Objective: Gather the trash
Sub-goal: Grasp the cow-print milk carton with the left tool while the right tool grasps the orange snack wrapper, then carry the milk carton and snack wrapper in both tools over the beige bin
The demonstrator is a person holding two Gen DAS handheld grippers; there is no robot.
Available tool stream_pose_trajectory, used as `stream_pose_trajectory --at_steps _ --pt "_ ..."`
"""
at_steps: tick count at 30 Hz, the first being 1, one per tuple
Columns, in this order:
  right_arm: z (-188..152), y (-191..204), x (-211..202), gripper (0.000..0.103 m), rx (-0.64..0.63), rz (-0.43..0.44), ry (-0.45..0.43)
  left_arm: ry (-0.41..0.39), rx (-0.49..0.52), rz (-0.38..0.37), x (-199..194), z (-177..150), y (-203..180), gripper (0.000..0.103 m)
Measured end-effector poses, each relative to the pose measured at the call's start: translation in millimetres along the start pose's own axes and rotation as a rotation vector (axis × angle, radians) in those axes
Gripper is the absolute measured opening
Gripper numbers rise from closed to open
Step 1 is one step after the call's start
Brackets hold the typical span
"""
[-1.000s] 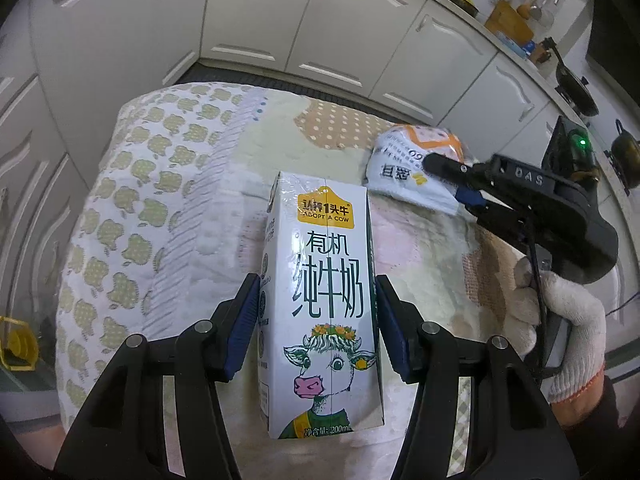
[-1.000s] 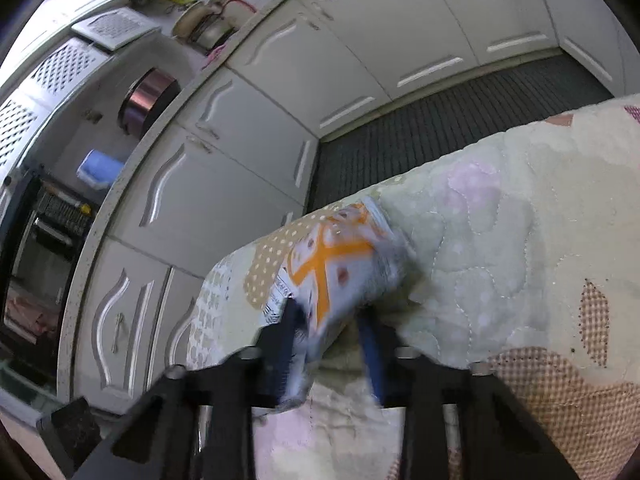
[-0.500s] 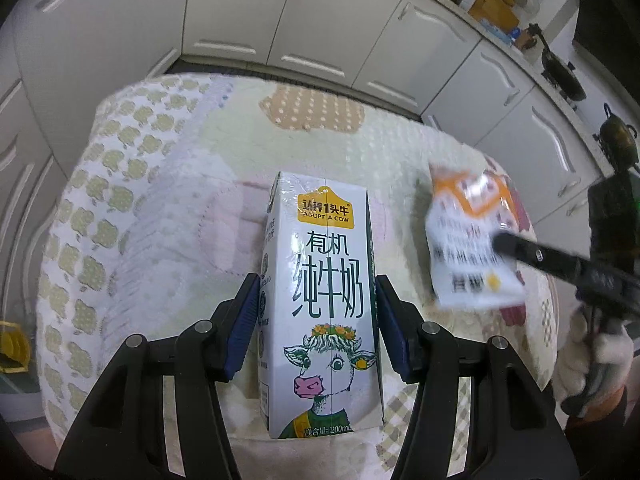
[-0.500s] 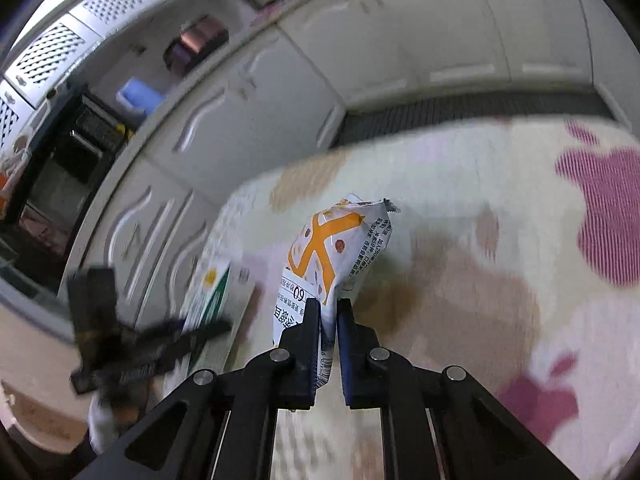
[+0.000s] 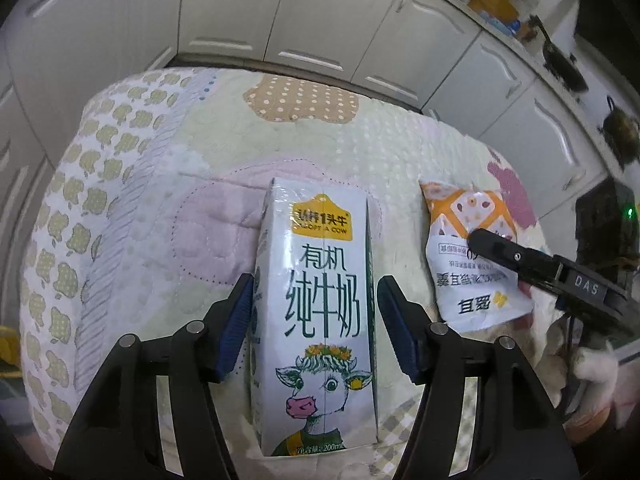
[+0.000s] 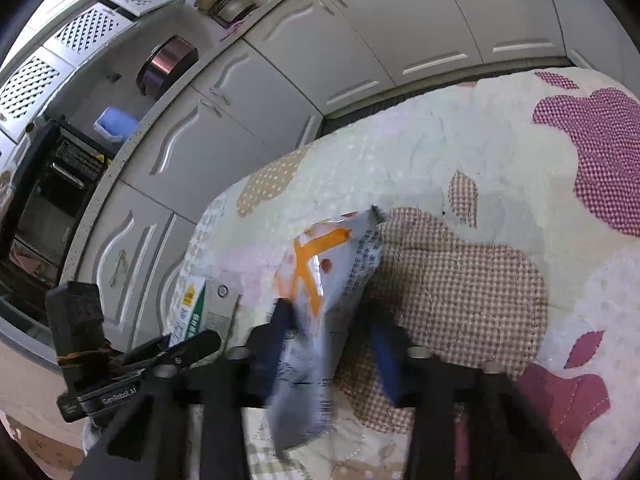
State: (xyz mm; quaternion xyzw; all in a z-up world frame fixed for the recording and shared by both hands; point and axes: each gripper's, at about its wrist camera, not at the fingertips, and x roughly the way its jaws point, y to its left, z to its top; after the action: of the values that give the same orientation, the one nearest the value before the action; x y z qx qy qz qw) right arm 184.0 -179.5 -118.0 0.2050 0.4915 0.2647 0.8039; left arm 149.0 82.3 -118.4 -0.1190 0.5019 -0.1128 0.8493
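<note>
A white milk carton [image 5: 324,240] with a cartoon cow lies on the patchwork quilt [image 5: 160,200]. My left gripper [image 5: 316,284] straddles it. Its jaws are opening, and a thin gap shows between each blue pad and the carton. An orange-and-white snack wrapper [image 5: 476,300] rests on the quilt just right of the carton. In the right wrist view the wrapper [image 6: 324,264] lies blurred between the fingers of my right gripper [image 6: 328,316]. Those jaws are opening too, and the pads stand clear of it. The carton [image 6: 192,312] and the left gripper [image 6: 180,348] show at lower left.
White kitchen cabinets [image 5: 320,20] ring the quilt-covered table. A counter with a pan [image 5: 560,64] and a kettle [image 5: 620,128] runs along the right. A dark oven [image 6: 48,192] sits to the left in the right wrist view. A white-gloved hand [image 5: 592,364] holds the right gripper.
My right gripper carried the wrapper from the far corner to beside the carton, then its jaws parted. The left gripper's pads drew slightly off the carton.
</note>
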Motion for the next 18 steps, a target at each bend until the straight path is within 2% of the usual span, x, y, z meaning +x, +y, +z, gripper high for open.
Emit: stream_pose_trajectory --at_steps 2,8,18 --pt "-3.7 4.0 -3.4 0.023 -0.031 -0.025 -0.005 -0.009 0.028 0.021 0.4 -2.7 -4.5 0.054" --pt "-15.2 12.3 -33.3 0.022 -0.088 -0.028 -0.041 -0.021 0.034 0.011 -4.2 -8.9 -11.8 0.054" --pt "-42.9 16.0 -80.5 0.021 -0.137 -0.056 -0.085 -0.062 0.09 -0.016 -19.1 -18.4 -57.5 0.054"
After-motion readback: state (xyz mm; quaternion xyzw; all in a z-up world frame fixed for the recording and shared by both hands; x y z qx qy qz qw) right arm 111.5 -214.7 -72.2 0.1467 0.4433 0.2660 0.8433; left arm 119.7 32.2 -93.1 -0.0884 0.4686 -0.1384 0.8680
